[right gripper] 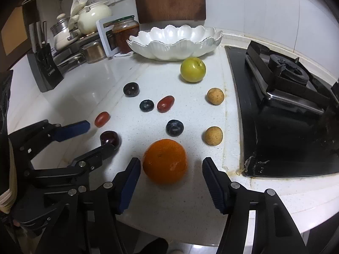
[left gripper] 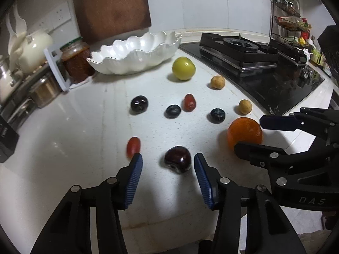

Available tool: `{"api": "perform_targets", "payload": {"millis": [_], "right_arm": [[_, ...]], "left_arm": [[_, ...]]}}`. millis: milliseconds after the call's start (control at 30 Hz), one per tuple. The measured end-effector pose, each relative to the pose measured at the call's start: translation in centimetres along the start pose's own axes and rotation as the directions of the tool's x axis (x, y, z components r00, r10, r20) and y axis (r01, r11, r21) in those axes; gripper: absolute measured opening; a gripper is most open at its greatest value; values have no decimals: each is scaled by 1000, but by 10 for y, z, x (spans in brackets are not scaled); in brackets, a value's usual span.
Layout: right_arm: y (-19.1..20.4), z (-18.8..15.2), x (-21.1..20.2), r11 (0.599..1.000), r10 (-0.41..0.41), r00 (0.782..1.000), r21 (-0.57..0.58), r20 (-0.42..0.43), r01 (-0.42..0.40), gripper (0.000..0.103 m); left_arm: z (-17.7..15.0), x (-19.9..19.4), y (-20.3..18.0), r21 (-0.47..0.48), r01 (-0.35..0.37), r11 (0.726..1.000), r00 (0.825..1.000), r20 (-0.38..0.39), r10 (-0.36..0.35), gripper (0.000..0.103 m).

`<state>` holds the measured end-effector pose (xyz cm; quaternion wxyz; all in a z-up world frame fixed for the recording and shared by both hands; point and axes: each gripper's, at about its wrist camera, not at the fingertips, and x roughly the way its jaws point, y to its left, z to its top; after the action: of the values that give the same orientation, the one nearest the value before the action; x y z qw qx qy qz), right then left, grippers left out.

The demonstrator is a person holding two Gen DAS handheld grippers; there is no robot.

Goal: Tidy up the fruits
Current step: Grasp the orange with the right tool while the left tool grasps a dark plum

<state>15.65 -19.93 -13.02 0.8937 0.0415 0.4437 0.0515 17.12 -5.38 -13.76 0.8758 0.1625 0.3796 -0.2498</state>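
White speckled stone makes up the counter (right gripper: 173, 207), and the fruit is scattered across it in front of a scalloped white bowl (right gripper: 175, 42) that stands at the far edge, below a wooden board (right gripper: 171, 0) leaning on the wall. In the left wrist view the left gripper (left gripper: 167, 167) is set around a dark red cherry (left gripper: 178, 162), its blue pads apart on either side with a gap to the fruit on both, so nothing is clamped. In the right wrist view the right gripper (right gripper: 171, 170) brackets an orange (right gripper: 165, 160) in the same way, jaws apart; the left pad sits just beside the peel and the right pad stands clear. Farther off lie a green apple (right gripper: 192, 69) near the bowl, two tan round fruits (right gripper: 215, 96) along the right side beside the black stove (right gripper: 286, 105), two blue-black berries (right gripper: 174, 127), a second dark cherry (right gripper: 131, 89), and two small red oval fruits (right gripper: 165, 103), one of them just left of the left gripper. A jar of red paste (right gripper: 125, 33) and a knife block (right gripper: 45, 69) stand at the far left.
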Motion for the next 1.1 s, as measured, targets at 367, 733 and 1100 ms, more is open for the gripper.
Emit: {"api": "perform_targets", "payload": {"millis": [367,733,1100], "right_arm": [[-5,3,7,996,83,996,28,-18,-82,45],[-11,13,-1,996,90,996,28,13,-90,44],[-15,57,-19,998,64,990,-10,123,-63,43]], "left_arm": [[4,15,0,-53,46,998,998,-48,-49,29],[19,0,8,-134,21,991,1000,-17,-23,29],[62,-21,26,-163,-27,986,997,73,40,29]]}}
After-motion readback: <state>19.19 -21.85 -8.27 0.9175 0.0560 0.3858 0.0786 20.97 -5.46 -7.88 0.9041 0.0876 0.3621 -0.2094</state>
